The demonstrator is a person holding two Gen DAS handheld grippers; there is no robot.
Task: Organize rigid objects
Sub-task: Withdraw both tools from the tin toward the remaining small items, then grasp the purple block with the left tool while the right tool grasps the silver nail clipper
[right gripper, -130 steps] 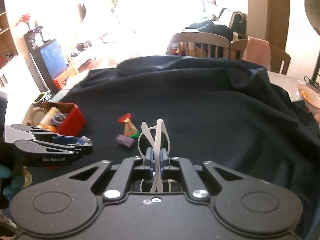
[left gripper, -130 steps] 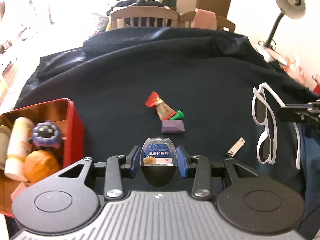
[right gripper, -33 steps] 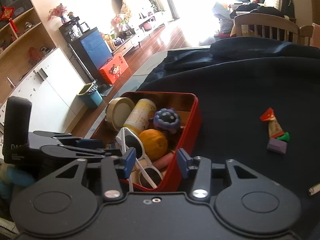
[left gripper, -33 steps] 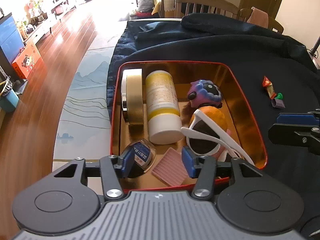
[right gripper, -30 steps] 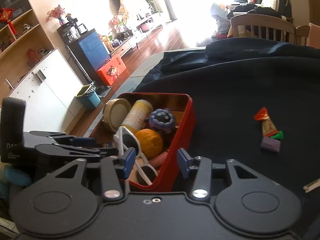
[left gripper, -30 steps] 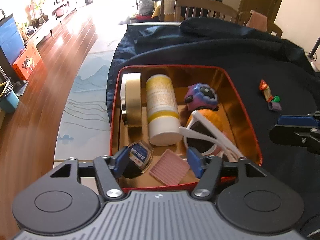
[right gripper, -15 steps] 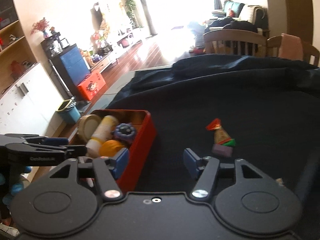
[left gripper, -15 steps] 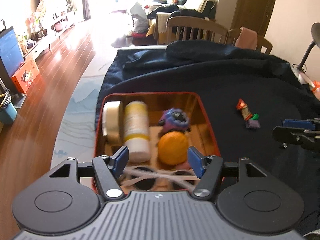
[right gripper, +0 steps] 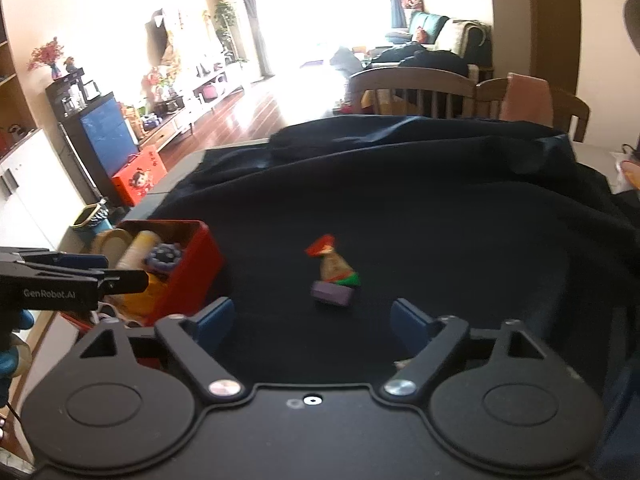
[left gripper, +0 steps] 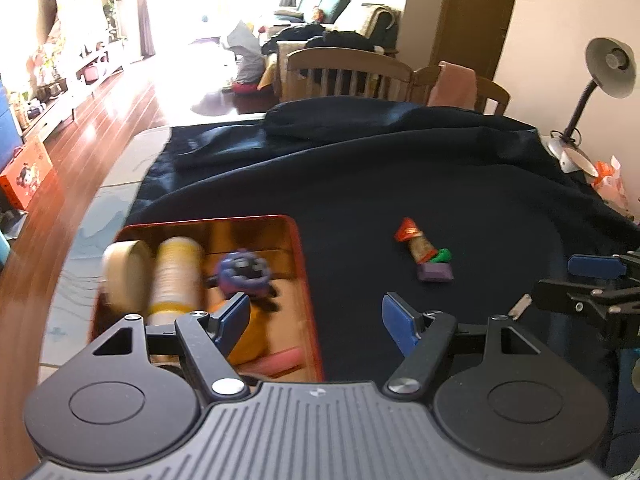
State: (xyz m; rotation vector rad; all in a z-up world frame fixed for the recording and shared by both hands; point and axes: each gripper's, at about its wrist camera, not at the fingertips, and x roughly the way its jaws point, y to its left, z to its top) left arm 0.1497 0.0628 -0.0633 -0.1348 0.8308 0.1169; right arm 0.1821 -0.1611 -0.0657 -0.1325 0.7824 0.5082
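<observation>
Red tin already holds several items, while both opening, empty hand-held grippers, left and right, leave the candy, purple block and nail clipper on the desk.

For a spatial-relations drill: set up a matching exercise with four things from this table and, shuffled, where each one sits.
Things:
1. purple block
2. roll of tape
3. desk lamp
4. nail clipper

Places:
A. standing at the table's far right edge
B. inside the red tin, against its left wall
C. on the dark cloth, beside the candy wrapper
D. on the cloth, just below the right gripper

Pairs: 1-C, 2-B, 3-A, 4-D
</observation>
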